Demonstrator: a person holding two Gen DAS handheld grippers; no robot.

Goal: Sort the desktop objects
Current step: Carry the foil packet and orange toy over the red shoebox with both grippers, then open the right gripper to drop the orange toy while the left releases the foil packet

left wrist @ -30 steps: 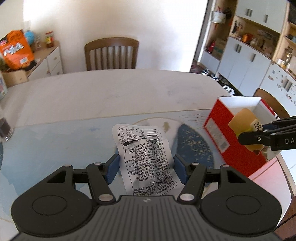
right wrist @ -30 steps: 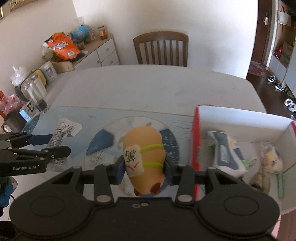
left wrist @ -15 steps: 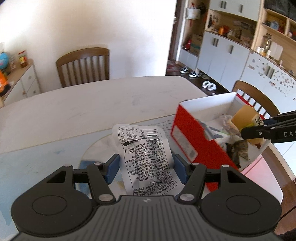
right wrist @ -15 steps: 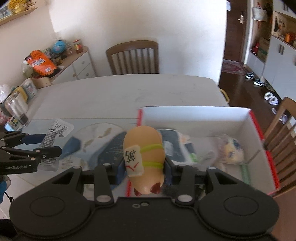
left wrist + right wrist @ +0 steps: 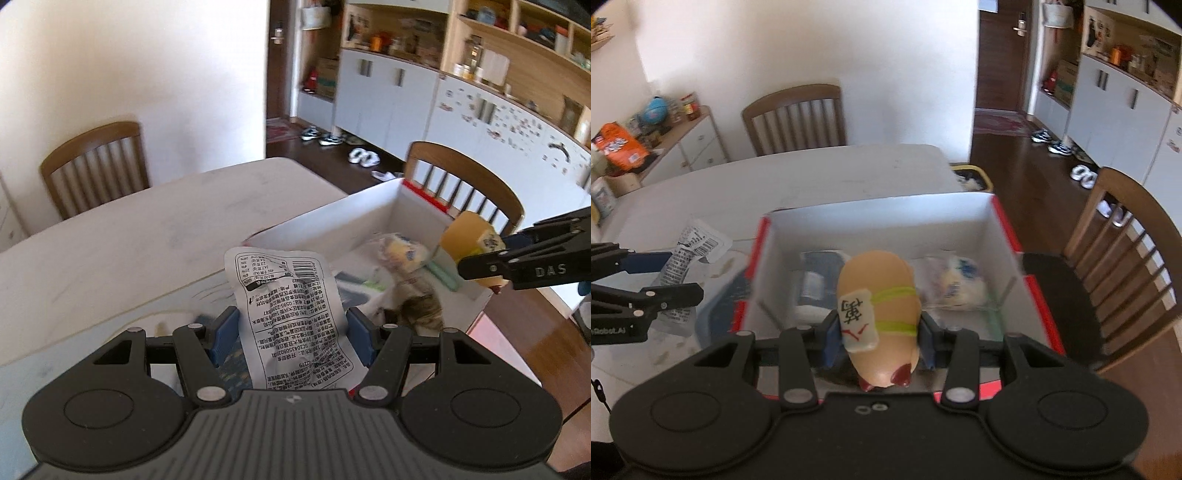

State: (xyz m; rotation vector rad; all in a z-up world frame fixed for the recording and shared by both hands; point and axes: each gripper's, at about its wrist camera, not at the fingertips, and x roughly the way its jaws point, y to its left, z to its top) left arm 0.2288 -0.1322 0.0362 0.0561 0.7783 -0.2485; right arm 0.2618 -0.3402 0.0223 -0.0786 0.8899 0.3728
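My left gripper is shut on a white snack packet with black print, held just left of the red and white box. My right gripper is shut on a tan toy pig with a white tile and green bands, held over the near part of the box. The box holds a white and blue packet, a clear bag with a yellow thing and a brown furry item. The right gripper with the pig shows in the left wrist view, the left gripper with its packet in the right wrist view.
The box sits at the right end of a pale table on a blue patterned mat. Wooden chairs stand at the far side and at the right. A sideboard with snack bags is at far left.
Both grippers have swung right with their loads. The pig has gone from above the mat to above the box. The packet has come up to the box's left wall.
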